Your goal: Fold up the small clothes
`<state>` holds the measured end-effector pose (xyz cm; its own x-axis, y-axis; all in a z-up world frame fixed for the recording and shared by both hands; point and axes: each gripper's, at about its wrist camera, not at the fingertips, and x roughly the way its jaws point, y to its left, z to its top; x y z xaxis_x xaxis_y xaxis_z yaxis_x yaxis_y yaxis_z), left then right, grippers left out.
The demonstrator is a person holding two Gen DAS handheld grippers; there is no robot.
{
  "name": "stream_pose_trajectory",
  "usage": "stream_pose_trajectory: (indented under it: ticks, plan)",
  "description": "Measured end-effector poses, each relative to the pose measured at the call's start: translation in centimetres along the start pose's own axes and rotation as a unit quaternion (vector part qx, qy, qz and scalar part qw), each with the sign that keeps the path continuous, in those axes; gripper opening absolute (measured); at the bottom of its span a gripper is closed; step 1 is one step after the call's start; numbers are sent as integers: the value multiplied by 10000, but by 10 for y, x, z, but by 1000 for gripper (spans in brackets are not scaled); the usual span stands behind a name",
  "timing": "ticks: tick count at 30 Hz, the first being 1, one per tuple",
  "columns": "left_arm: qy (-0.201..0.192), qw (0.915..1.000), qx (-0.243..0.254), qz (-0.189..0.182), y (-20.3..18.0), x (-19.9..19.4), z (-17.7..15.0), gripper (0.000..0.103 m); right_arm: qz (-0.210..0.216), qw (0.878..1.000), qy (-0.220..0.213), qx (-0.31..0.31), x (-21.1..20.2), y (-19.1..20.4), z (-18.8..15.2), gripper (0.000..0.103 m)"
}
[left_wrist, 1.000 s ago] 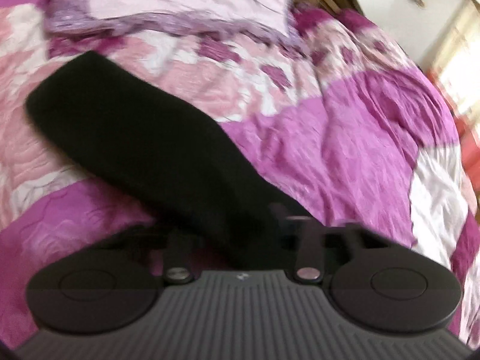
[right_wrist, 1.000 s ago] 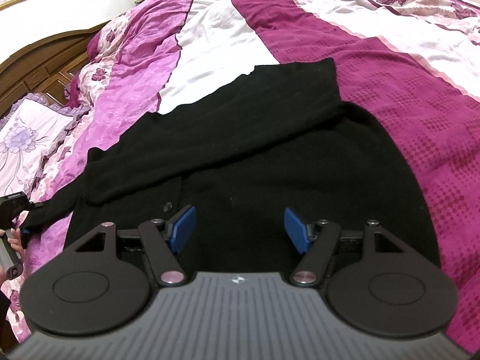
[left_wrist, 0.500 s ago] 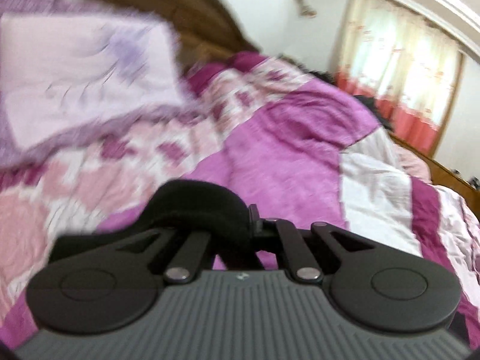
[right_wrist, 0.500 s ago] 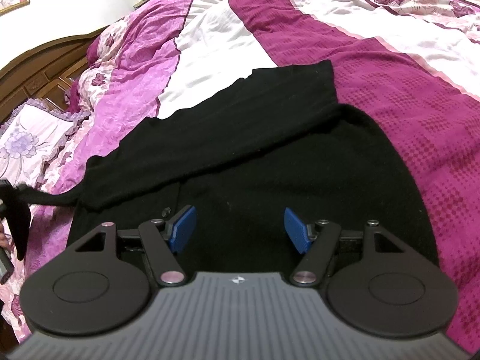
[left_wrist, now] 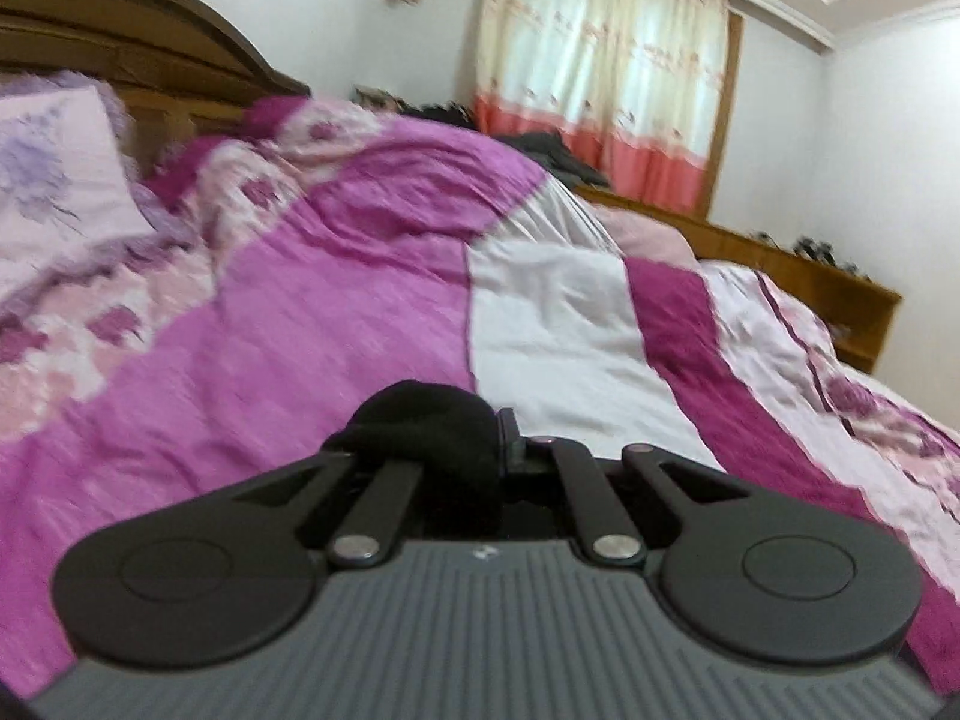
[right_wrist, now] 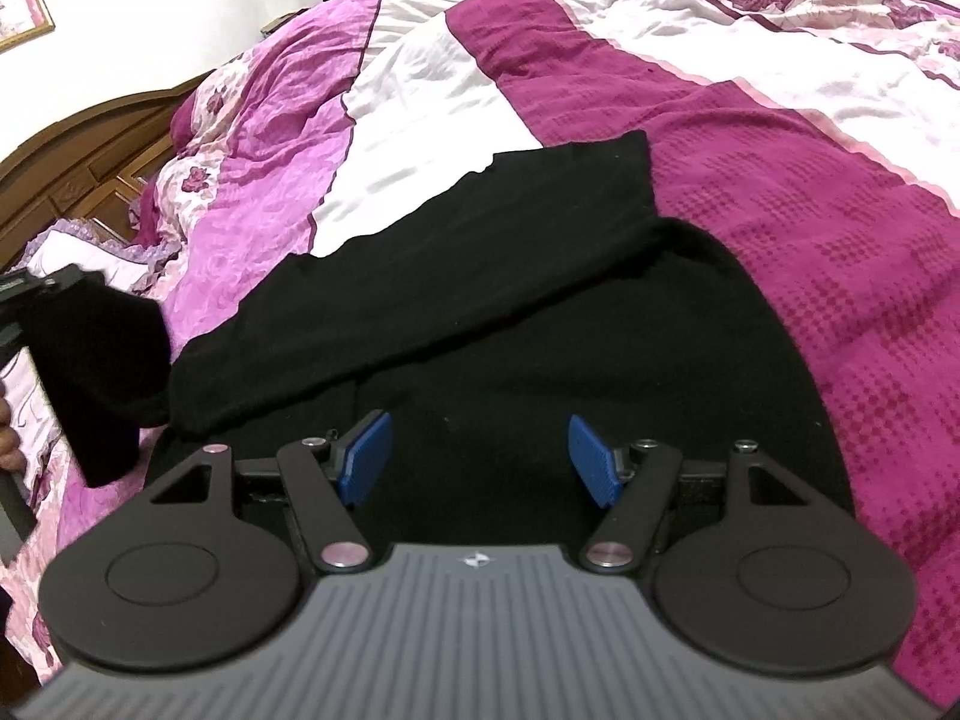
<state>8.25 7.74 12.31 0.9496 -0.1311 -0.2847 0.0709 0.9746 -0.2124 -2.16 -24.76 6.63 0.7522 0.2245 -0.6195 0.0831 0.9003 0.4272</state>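
Observation:
A black knit garment (right_wrist: 540, 330) lies flat on the bed, one sleeve folded across its upper body. My right gripper (right_wrist: 480, 459) is open, its blue pads (right_wrist: 366, 456) hovering just above the garment's lower body. My left gripper (left_wrist: 474, 444) is shut on the black sleeve (left_wrist: 426, 420), which bunches over its fingers. In the right wrist view the left gripper (right_wrist: 24, 294) holds that sleeve (right_wrist: 102, 360) lifted off the bed at the far left, hanging down.
The bed has a pink, magenta and white quilt (left_wrist: 360, 300). A floral pillow (left_wrist: 54, 180) and a wooden headboard (left_wrist: 120, 30) are at the left. A curtain (left_wrist: 606, 90) and a wooden footboard (left_wrist: 780, 264) stand beyond.
My left gripper has lifted the sleeve off the bed and swung it up and inward toward the garment body. The right gripper has stayed open and moved only slightly.

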Motion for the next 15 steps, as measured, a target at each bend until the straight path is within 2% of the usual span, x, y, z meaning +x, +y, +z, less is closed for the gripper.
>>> stream_pose_trajectory:
  ticks: [3, 8, 14, 15]
  plan:
    - [229, 9996, 183, -12, -14, 17, -19, 5, -1, 10000, -2, 28, 0, -2, 0, 72]
    - [719, 9972, 125, -174, -26, 40, -46, 5, 9, 9999, -13, 137, 2, -6, 2, 72]
    - [1413, 9899, 75, -113, -33, 62, -76, 8, 6, 9998, 5, 214, 4, -11, 0, 72]
    - [1542, 9879, 11, -128, -32, 64, -81, 12, 3, 9997, 3, 227, 4, -12, 0, 72]
